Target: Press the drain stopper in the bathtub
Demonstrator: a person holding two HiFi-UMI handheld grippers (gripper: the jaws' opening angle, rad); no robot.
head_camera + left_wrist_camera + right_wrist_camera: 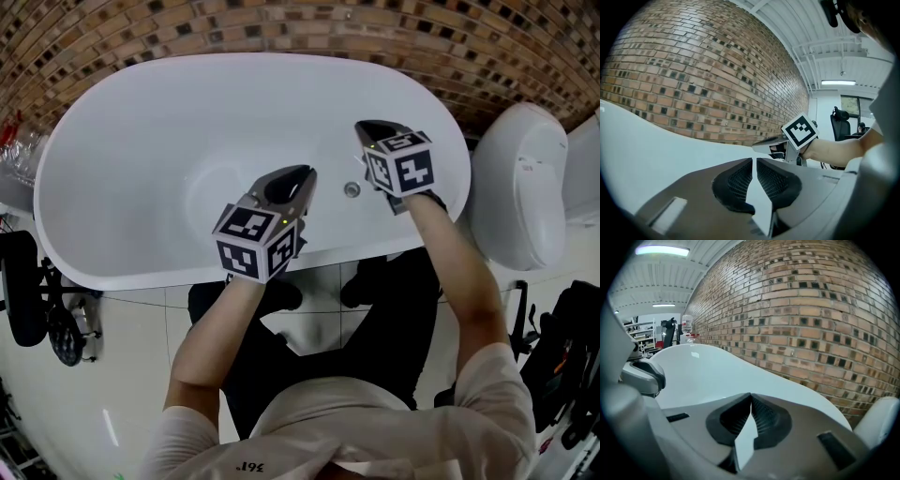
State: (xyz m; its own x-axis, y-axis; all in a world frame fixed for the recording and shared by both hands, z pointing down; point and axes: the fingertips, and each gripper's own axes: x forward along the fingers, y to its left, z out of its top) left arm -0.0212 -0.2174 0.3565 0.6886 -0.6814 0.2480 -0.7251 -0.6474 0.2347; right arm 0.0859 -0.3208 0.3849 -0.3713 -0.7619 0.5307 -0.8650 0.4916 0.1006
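The white oval bathtub point(122, 122) fills the upper head view. Its small round metal drain stopper point(352, 189) sits on the tub floor near the near rim. My left gripper point(298, 172) hovers over the tub to the left of the stopper, jaws shut and empty. My right gripper point(375, 127) is above and just right of the stopper, also shut on nothing. Neither touches the stopper. In the left gripper view the shut jaws point(754, 159) face the tub wall, with the right gripper's marker cube point(800, 132) beyond. The right gripper view shows shut jaws point(751, 394) over the tub interior.
A brick mosaic wall point(281, 23) runs behind the tub. A white toilet point(520, 183) stands to the right. A black wheeled object point(28, 291) sits at the left on the tiled floor. A clear bottle point(687, 324) stands at the tub's far end.
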